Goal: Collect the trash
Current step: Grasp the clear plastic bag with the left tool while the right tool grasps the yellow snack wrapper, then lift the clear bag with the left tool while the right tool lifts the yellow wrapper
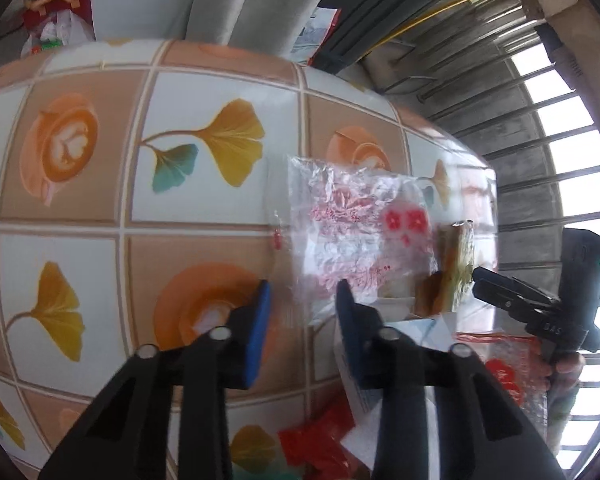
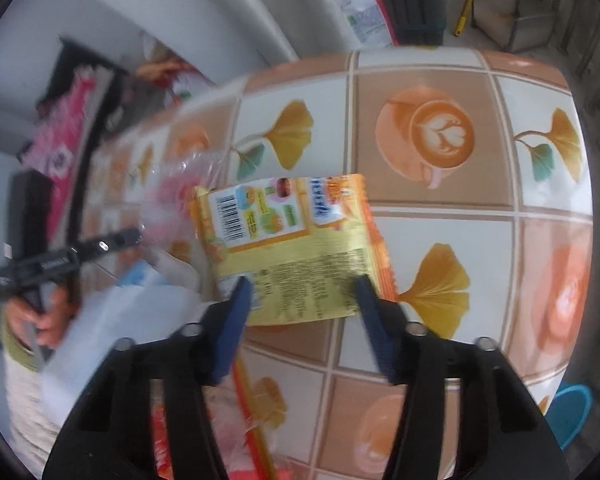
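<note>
A crumpled clear plastic bag with red print [image 1: 352, 220] lies on the tiled-pattern tablecloth [image 1: 80, 168]. My left gripper [image 1: 302, 292] hovers over its near edge, the blue pads apart, the film's edge between them and not pinched. A yellow and orange snack wrapper [image 2: 292, 240] lies flat, barcode side up. My right gripper [image 2: 303, 292] straddles its near end with the pads spread and not pressing. The wrapper shows edge-on [image 1: 456, 264] in the left wrist view, where the right gripper [image 1: 496, 284] also appears. The left gripper [image 2: 130, 236] is seen at the left edge in the right wrist view.
More litter lies near the table's front: a red wrapper [image 1: 320, 440], white paper [image 2: 120, 320] and another red-printed bag [image 1: 512, 368]. A blue tub [image 2: 572, 408] stands on the floor past the table corner. A pink box [image 2: 64, 136] and window bars [image 1: 560, 140] lie beyond.
</note>
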The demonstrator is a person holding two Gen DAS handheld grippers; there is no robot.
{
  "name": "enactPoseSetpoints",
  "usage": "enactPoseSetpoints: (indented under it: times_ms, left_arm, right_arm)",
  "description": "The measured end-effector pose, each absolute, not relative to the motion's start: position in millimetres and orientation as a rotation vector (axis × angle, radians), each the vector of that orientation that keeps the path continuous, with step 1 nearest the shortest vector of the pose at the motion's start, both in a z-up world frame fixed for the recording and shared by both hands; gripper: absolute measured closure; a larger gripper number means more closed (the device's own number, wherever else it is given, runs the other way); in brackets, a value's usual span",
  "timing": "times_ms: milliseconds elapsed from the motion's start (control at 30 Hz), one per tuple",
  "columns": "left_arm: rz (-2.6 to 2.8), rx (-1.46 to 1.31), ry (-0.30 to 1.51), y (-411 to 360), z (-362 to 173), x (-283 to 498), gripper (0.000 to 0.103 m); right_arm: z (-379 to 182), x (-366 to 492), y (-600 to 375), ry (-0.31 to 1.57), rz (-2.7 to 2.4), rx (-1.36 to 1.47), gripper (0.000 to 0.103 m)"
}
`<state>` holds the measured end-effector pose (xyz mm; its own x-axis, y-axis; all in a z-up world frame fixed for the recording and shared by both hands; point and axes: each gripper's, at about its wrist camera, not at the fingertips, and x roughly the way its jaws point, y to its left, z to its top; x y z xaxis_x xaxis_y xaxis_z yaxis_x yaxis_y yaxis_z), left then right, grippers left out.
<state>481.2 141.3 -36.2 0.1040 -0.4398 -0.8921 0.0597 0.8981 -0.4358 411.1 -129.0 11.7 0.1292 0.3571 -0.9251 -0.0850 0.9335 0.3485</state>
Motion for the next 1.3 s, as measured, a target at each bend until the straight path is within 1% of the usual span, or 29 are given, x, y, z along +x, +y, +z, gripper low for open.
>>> enactPoseSetpoints:
  times_ms: [67,133,233,433,700,800,867,900,933,1000,1100,1133,1200,1267,1300]
  left_arm:
    - [-0.367,-0.314,1.419,142.0,-38.0,481.6,0.088]
    - [-0.365,-0.314,1.411,143.6,-39.3,478.3,0.094]
    - [-0.369,-0.304,1.392,142.1,-39.6,472.7,0.097]
    - [-0.402,-0.362,1.318,149.4,-26.0,467.9,0.099]
    - [-0.424,-0.397,1.17,163.7,25.7,456.8,0.1]
    - [-0.423,-0.376,1.147,162.9,36.0,451.8,0.1]
    - [-0.422,-0.367,1.152,162.3,37.5,448.5,0.1]
    - [-0.421,-0.361,1.157,161.6,36.2,446.5,0.1]
    - [-0.421,-0.361,1.161,162.4,35.0,445.2,0.1]
    - [-0.42,-0.372,1.172,162.6,30.9,445.0,0.1]
    - [-0.42,-0.376,1.178,167.2,28.8,440.0,0.1]
    - [-0.42,-0.374,1.178,168.0,28.6,437.9,0.1]
    - [-0.423,-0.372,1.178,170.7,28.7,435.2,0.1]
    - [-0.423,-0.372,1.174,173.4,29.0,434.1,0.1]
    - [-0.42,-0.372,1.172,175.3,28.9,434.5,0.1]
  right_arm:
    - [12.9,409.7,-131.5,1.407,0.313,0.201,0.072]
    - [10.9,409.6,-132.9,1.411,0.286,0.187,0.094]
    - [7.0,408.8,-139.0,1.408,0.268,0.197,0.103]
    - [13.0,395.8,-166.9,1.357,0.269,0.296,0.103]
    - [50.3,381.7,-198.3,1.257,0.271,0.371,0.103]
    - [53.1,381.9,-196.2,1.265,0.292,0.365,0.103]
    - [46.9,381.2,-200.9,1.304,0.271,0.371,0.098]
    - [41.2,384.6,-198.5,1.332,0.257,0.356,0.086]
    - [34.8,395.7,-180.6,1.351,0.24,0.338,0.062]
    - [27.1,405.2,-173.0,1.367,0.18,0.263,0.043]
    - [14.6,421.9,-160.0,1.413,0.16,0.167,0.041]
    - [11.7,424.6,-157.9,1.426,0.16,0.15,0.036]
    - [11.2,428.6,-150.6,1.437,0.17,0.076,0.035]
    - [9.4,428.9,-138.6,1.447,0.159,-0.011,0.036]
    - [9.1,427.7,-134.4,1.446,0.156,-0.048,0.042]
